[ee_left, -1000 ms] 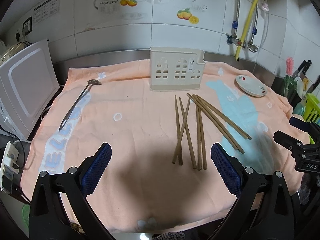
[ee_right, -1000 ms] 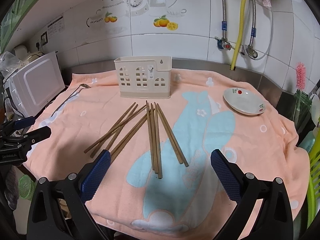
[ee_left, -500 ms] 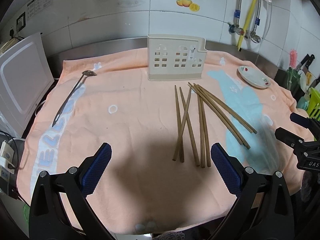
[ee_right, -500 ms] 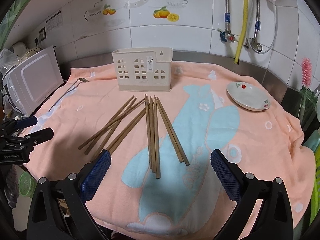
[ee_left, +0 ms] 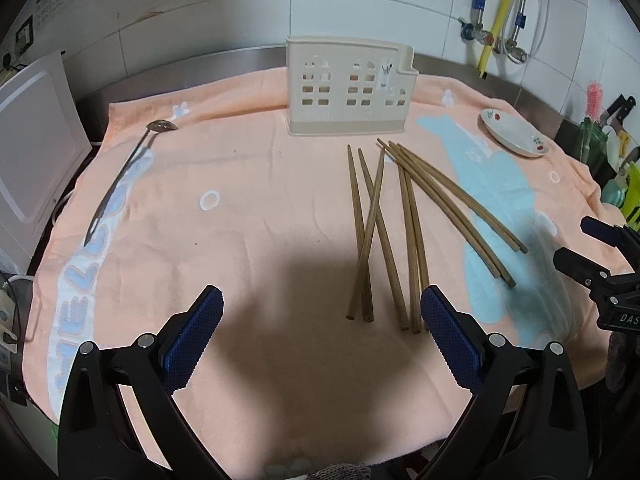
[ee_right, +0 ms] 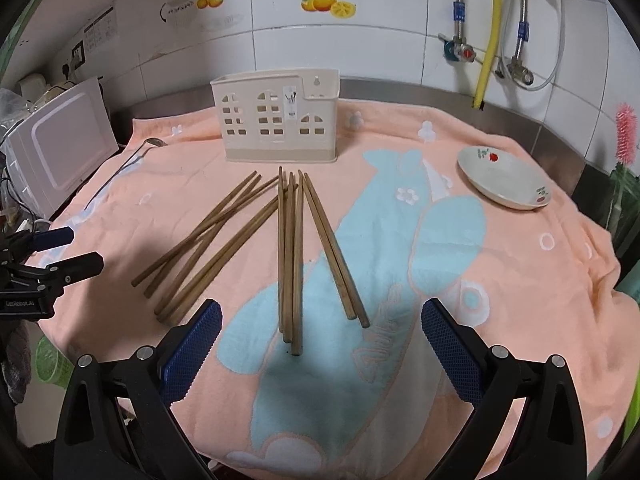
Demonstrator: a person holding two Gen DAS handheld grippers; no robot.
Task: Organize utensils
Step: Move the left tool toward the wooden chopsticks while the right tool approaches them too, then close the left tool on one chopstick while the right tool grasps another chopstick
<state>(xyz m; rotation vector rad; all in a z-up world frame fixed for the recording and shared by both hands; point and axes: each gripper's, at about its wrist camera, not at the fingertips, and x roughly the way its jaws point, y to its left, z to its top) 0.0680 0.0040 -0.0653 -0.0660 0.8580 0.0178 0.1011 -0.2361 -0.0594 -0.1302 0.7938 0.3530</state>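
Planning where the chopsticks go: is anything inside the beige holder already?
Through the cutouts of the holder nothing shows and nothing sticks out above its rim; its floor is hidden. The chopsticks lie on the towel.

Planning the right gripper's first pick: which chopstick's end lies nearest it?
The longest-reaching one in the middle bunch; its end stops closest between the open right gripper.

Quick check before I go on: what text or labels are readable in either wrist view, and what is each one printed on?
"DAS", cut off at the frame edge: on the right gripper body, seen from the left wrist.
"HELLO", partly foreshortened pale letters: on the towel.
Small white lettering on the left gripper body: too blurred to read.
Small sticker on the utensil holder: too small to read.
Wall notice: too small to read.
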